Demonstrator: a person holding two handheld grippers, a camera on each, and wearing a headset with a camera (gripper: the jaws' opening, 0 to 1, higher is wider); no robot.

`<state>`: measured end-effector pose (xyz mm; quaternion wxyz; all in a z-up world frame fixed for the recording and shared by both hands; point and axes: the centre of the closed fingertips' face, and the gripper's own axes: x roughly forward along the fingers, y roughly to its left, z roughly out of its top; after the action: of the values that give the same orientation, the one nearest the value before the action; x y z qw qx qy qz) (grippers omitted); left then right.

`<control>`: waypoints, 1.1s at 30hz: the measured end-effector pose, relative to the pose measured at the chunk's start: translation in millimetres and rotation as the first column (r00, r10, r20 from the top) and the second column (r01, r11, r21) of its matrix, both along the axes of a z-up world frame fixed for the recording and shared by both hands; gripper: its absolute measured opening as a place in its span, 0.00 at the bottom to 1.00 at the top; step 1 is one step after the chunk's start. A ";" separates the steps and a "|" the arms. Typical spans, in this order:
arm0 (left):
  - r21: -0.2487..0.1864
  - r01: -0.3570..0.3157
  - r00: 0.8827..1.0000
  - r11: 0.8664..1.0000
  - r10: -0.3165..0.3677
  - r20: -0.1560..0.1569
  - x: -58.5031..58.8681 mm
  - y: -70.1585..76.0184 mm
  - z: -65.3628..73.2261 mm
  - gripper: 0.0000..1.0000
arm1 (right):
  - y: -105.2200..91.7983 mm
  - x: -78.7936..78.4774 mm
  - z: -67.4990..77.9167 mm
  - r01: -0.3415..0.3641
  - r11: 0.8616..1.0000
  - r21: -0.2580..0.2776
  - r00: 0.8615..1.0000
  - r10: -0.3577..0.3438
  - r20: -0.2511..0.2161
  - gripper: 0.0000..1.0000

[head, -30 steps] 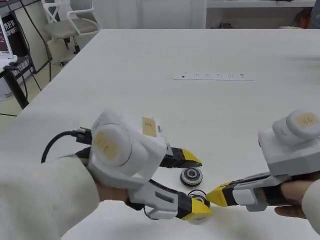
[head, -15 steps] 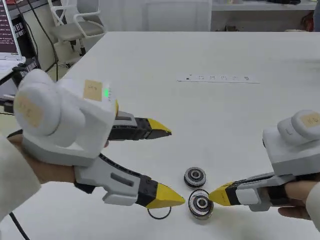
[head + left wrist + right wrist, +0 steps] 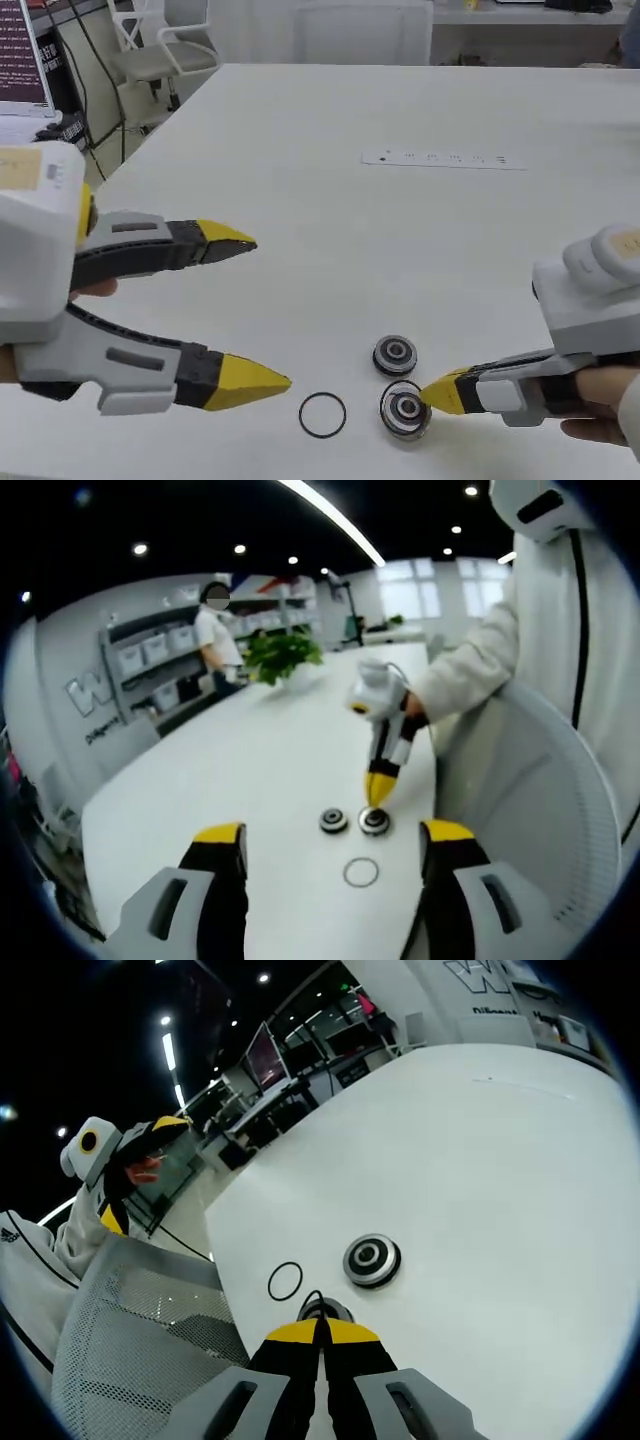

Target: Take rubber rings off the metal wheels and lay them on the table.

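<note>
The head view looks forward and down on the broad white bench (image 3: pixel 400 220) from above. The left hand-held gripper (image 3: pixel 272 312) carries a view facing across the bench from farther back. The right hand-held gripper (image 3: pixel 428 392) looks low and close (right at the work). All three share the two round metal wheels (image 3: pixel 396 354) and the thin black rubber ring (image 3: pixel 323 414).

Two metal wheels (image 3: pixel 394 354) and one loose rubber ring (image 3: pixel 322 414).
</note>
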<state>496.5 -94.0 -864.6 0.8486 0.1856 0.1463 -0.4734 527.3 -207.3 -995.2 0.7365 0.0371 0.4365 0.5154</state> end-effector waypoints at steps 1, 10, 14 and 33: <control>-0.007 -0.005 1.000 1.000 0.005 -0.004 -1.6 2.0 -0.4 0.72 | 0.0 0.0 -0.3 0.000 1.000 0.000 1.000 0.000 -0.001 0.00; -0.049 -0.085 0.995 0.995 0.082 -0.055 -11.6 19.1 -18.8 0.74 | 2.4 -3.0 0.4 -0.007 1.000 0.007 1.000 0.007 -0.009 0.00; -0.050 -0.100 0.992 0.994 0.095 -0.089 -15.5 20.5 -30.2 0.74 | 3.2 -4.5 1.0 -0.007 1.000 0.009 1.000 0.007 -0.011 0.00; -0.045 -0.108 0.984 0.993 0.101 -0.144 -18.3 13.2 -52.8 0.75 | 6.3 -2.0 13.6 0.021 0.998 0.055 1.000 -0.021 -0.008 0.00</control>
<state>478.2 -80.8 -917.4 0.8642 0.1214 0.2034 -0.4438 525.3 -200.9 -981.6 0.7390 0.0641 0.4244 0.5193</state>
